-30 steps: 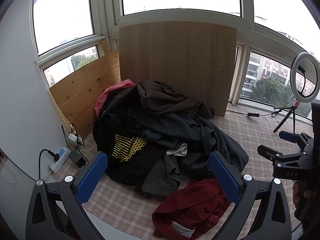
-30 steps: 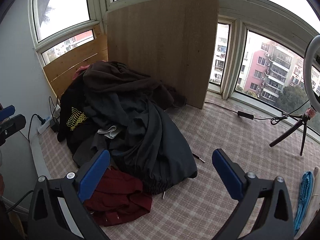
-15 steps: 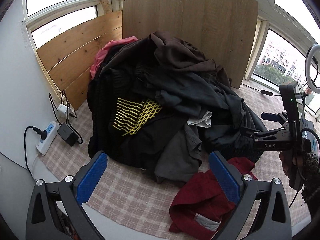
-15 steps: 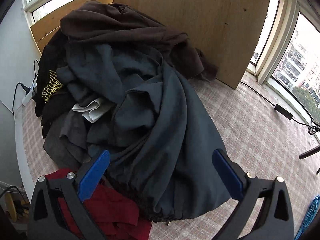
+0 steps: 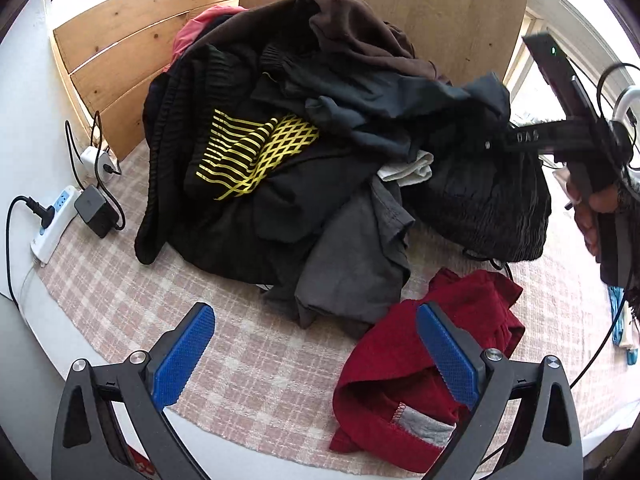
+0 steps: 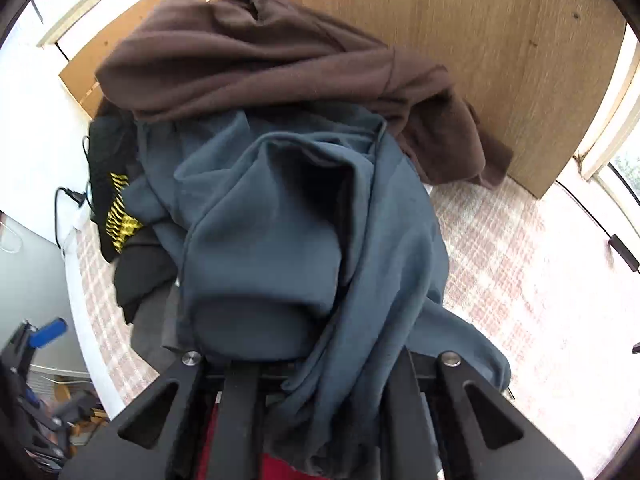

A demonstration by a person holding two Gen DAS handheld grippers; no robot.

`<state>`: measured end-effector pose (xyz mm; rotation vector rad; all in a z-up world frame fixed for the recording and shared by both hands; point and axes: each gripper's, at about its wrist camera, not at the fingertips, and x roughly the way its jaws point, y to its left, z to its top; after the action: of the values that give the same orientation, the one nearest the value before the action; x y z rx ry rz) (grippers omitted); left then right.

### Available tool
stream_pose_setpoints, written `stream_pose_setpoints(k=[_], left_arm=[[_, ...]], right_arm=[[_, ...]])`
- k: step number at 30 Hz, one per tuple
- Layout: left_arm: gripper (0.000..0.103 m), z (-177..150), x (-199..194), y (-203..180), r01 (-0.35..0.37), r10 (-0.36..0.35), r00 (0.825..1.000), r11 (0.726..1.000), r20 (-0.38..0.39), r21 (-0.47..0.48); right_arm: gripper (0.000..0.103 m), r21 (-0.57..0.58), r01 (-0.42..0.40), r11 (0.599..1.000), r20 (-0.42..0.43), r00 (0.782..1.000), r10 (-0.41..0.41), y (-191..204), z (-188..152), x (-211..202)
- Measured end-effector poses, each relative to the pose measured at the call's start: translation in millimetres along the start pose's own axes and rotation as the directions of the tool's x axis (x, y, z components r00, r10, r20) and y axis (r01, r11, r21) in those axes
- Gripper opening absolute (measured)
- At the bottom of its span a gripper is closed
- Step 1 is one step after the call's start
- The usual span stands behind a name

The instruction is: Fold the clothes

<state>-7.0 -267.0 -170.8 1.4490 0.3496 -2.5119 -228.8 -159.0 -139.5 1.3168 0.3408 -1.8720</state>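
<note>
A heap of dark clothes (image 5: 304, 168) lies on the checked mat: a black top with a yellow print (image 5: 248, 152), a brown garment (image 6: 256, 64) on top, a slate-blue garment (image 6: 288, 240) and a red garment (image 5: 420, 372) at the front. My left gripper (image 5: 316, 356) is open and empty above the mat, its right finger over the red garment. My right gripper (image 6: 316, 364) is shut on the slate-blue garment, which drapes over its fingers and hides the pads. In the left wrist view the right gripper (image 5: 500, 140) reaches into the heap from the right.
A wooden board (image 5: 432, 8) and wooden slats (image 5: 132, 52) stand behind the heap. A power strip (image 5: 52, 220) with plugs and a black adapter (image 5: 94, 212) lies at the mat's left edge. A cable with a black box (image 6: 622, 252) runs along the right.
My right gripper moved down into the heap and shut on the slate-blue garment, lifting its fold. My left gripper came lower and closer to the mat and stayed open.
</note>
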Motion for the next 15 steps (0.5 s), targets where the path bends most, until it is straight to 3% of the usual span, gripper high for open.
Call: stream_pose_setpoints(k=[4, 8, 10, 11, 13, 14, 15], left_arm=[[0.101, -22, 21, -35, 0.013, -0.006, 0.999, 0.987, -0.044, 0.16], [0.102, -37, 49, -68, -0.054, 0.08, 0.994, 0.948, -0.071, 0.313], [0.098, -38, 65, -72, -0.035, 0.072, 0.992, 0.948, -0.106, 0.316], [0.076, -38, 74, -72, -0.02, 0.062, 0.99, 0.95, -0.126, 0.311], [0.043, -33, 75, -65, 0.099, -0.061, 0.984, 0.968, -0.169, 0.23], [0.013, -29, 74, -60, 0.128, -0.092, 0.979, 0.972, -0.181, 0.196], [0.006, -25, 70, -55, 0.108, -0.076, 0.982, 0.977, -0.172, 0.185]], right_arm=[[0.009, 0.023, -0.079, 0.997, 0.168, 0.983, 0.074, 16, 27, -73], [0.008, 0.001, -0.112, 0.994, 0.311, 0.945, 0.106, 33, 45, -141], [0.008, -0.019, -0.115, 0.993, 0.381, 0.918, 0.114, 42, 52, -176], [0.008, -0.031, -0.102, 0.994, 0.414, 0.904, 0.106, 49, 56, -189], [0.007, -0.043, -0.075, 0.996, 0.476, 0.875, 0.087, 59, 60, -218], [0.007, -0.039, -0.069, 0.997, 0.505, 0.86, 0.08, 58, 60, -234], [0.007, -0.035, -0.063, 0.997, 0.532, 0.844, 0.072, 58, 61, -250]])
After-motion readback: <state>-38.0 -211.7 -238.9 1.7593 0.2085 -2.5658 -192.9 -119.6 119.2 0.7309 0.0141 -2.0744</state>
